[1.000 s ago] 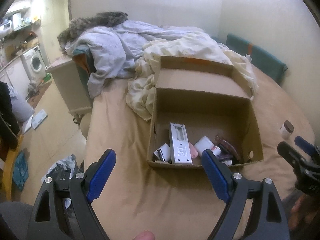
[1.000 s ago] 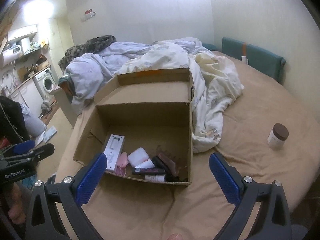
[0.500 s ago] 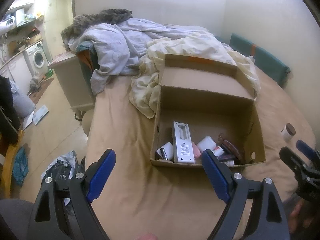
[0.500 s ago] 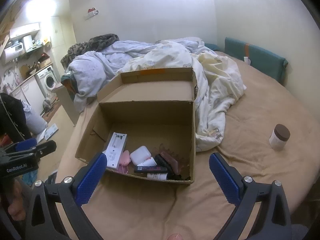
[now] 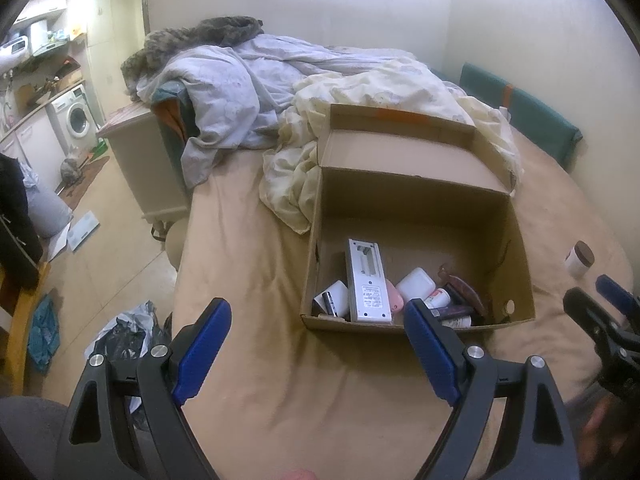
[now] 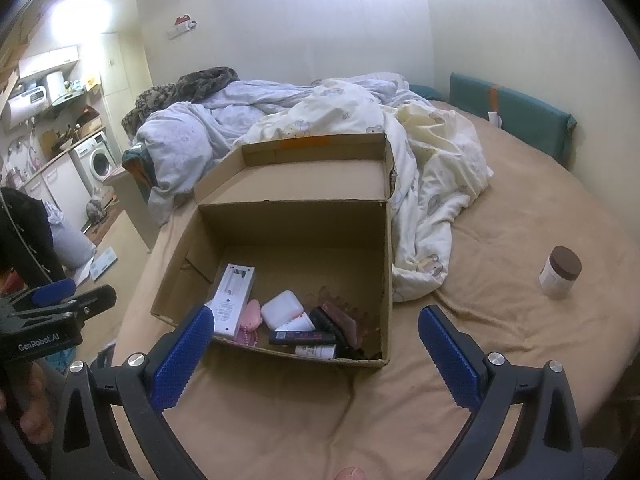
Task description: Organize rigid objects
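- Hovering over the near edge of the bed [image 5: 248,264], the left hand-held gripper [image 5: 316,352] has its blue pads spread wide with nothing between them; only the tan sheet shows in the gap.
- Its right pad overlaps the front wall of the cardboard box [image 5: 516,240] in the left wrist view, but whether it touches the box cannot be told.
- Likewise spread wide and empty, the right hand-held gripper [image 6: 316,356] is held above the sheet just before the box's near wall, touching nothing that can be seen.
- Each tool shows at the edge of the other's view, well apart, gripped by a person's hand [image 6: 34,416].
- Beyond the pads, the box sits open on the bed, its lid flap folded back toward the bedding.
- Inside, against the near wall, lie the sorted things: a long white device [image 6: 234,300] leaning on the left, a pink item [image 6: 250,316] beside it, a white case [image 6: 282,308], a black tube [image 6: 302,337], and a dark reddish piece [image 6: 340,316] to the right.
- To the right of the box, well apart from it, a white jar with a brown lid [image 6: 560,272] stands upright on the sheet.
- Farther back, a cream blanket [image 6: 432,184] and a pale blue duvet [image 6: 192,148] are heaped behind the box.
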Demonstrator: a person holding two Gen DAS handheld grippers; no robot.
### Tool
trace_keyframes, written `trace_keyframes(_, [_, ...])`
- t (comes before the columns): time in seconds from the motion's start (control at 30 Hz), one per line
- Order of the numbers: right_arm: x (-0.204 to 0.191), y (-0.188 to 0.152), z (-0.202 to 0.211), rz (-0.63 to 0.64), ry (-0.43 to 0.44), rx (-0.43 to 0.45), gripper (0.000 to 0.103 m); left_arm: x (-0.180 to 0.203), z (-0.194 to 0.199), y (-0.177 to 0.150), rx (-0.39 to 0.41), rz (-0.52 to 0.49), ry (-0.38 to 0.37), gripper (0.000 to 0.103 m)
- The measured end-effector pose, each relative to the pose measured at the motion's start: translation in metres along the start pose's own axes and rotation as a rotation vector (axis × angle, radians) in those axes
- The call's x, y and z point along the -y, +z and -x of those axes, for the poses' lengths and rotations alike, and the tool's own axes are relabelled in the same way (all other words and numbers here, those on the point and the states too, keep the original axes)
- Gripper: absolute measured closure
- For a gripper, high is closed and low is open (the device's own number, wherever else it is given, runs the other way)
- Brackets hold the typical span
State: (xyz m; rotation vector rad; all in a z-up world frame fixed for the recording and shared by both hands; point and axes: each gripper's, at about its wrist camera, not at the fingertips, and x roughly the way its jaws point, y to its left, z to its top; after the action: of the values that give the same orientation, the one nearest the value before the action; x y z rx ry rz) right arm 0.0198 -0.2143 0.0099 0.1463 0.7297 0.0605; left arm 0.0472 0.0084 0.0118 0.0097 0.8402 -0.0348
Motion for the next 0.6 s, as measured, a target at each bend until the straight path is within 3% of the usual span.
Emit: trace_keyframes(0.6, [0.0033, -0.0006, -0.0030, -0.024, 0.009, -0.012, 0.000, -0.0009, -0.0060, -0.0040, -0.019, -0.010, -0.015, 0.016])
